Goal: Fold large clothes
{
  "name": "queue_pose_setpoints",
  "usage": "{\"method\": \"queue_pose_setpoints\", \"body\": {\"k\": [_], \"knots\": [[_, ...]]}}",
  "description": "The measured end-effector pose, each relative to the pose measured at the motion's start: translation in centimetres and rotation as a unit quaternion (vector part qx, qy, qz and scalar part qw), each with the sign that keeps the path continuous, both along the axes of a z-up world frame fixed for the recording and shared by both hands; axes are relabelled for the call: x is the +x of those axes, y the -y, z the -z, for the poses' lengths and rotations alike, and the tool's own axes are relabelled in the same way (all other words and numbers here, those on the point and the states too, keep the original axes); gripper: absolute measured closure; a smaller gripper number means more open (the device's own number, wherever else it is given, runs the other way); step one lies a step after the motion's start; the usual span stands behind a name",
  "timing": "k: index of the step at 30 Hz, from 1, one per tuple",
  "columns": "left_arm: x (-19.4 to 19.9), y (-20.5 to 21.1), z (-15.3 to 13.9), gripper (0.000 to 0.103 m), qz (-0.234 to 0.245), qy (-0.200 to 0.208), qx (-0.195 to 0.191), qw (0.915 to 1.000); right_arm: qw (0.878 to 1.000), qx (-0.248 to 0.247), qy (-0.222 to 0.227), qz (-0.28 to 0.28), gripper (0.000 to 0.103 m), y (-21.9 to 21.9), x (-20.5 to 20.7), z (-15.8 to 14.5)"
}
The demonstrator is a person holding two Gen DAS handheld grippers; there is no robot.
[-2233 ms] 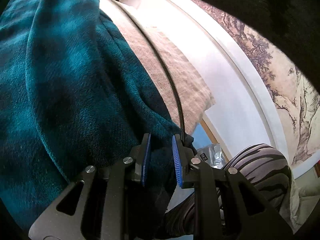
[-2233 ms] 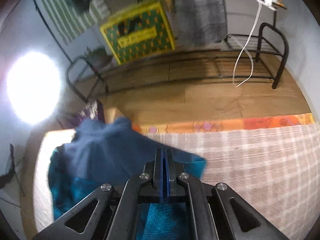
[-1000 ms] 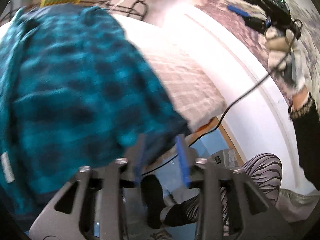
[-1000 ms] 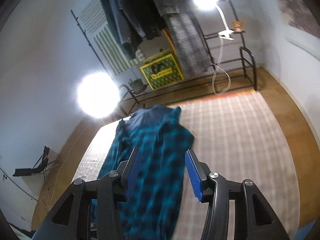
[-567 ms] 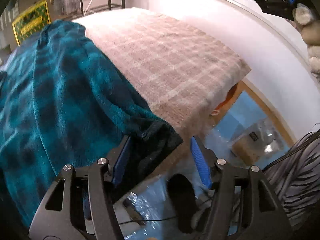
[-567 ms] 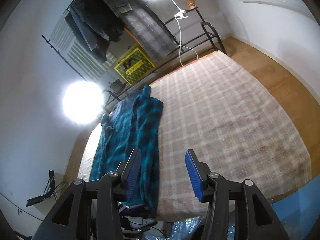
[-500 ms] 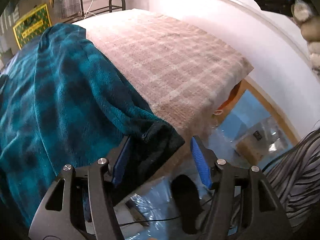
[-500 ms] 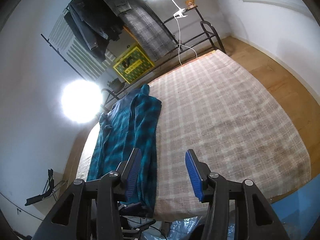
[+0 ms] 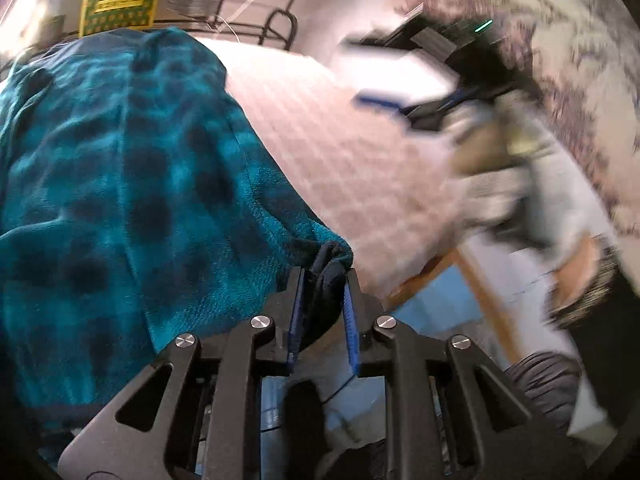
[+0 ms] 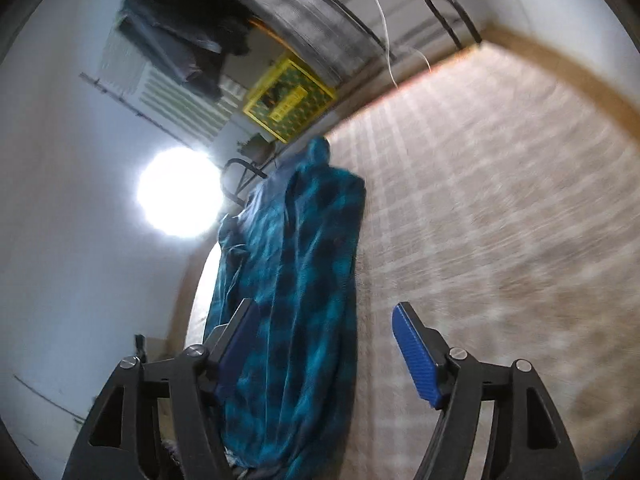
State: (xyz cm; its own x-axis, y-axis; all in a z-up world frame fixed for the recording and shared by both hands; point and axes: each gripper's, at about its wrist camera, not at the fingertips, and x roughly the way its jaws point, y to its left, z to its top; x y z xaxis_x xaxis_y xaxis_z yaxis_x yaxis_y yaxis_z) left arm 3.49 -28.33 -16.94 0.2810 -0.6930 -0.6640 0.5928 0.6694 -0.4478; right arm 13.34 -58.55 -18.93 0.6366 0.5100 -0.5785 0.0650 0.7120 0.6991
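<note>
1. The teal-and-black checked fleece garment (image 9: 120, 184) lies as a long, narrow strip on the beige checked bed cover (image 10: 480, 200), ahead and to the left of the right tool (image 10: 324, 340). It looks already folded lengthwise, though how neatly the layers lie I cannot tell.
2. Its near dark-edged corner (image 9: 326, 276) sits between the blue pads of the left tool (image 9: 322, 312). The jaws have just been closing and now pinch that cloth at the bed's near edge.
3. The right tool's jaws have just been opening; they stand wide apart with nothing between them, above the garment's near end.
4. In the left wrist view a gloved hand (image 9: 508, 184) holding the right tool shows blurred, up and to the right of the left tool.
5. My judgement: one long fold is done; the crosswise folds, bringing the near end toward the far end, are not yet done.
</note>
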Motion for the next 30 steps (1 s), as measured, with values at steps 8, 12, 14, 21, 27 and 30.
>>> {"method": "queue_pose_setpoints", "body": {"k": [8,12,14,21,27,30], "knots": [[0.2,-2.8,-2.0,0.088,-0.039,-0.014,-0.061,0.9973,0.990,0.119,-0.068,0.024,0.046,-2.9,6.4,10.2],[0.2,-3.3,-1.7,0.092,-0.043,-0.025,-0.078,0.9957,0.990,0.131,-0.054,0.012,0.044,-4.1,9.0,10.2],[0.1,-3.4,-1.6,0.092,-0.044,-0.026,-0.080,0.9955,0.991,0.117,-0.059,0.005,0.044,-4.8,10.1,10.1],[0.2,-4.4,-1.1,0.092,-0.039,-0.017,-0.077,0.9962,0.993,0.070,-0.088,-0.037,0.083,-7.9,12.5,9.6],[0.2,-5.8,-0.3,0.092,-0.043,-0.033,-0.091,0.9943,0.996,0.003,-0.085,-0.034,0.095,-9.7,13.0,6.8],[0.3,-6.8,0.0,0.092,-0.047,-0.043,-0.104,0.9925,0.995,-0.051,-0.082,-0.038,0.095,-11.3,13.3,4.8]]}}
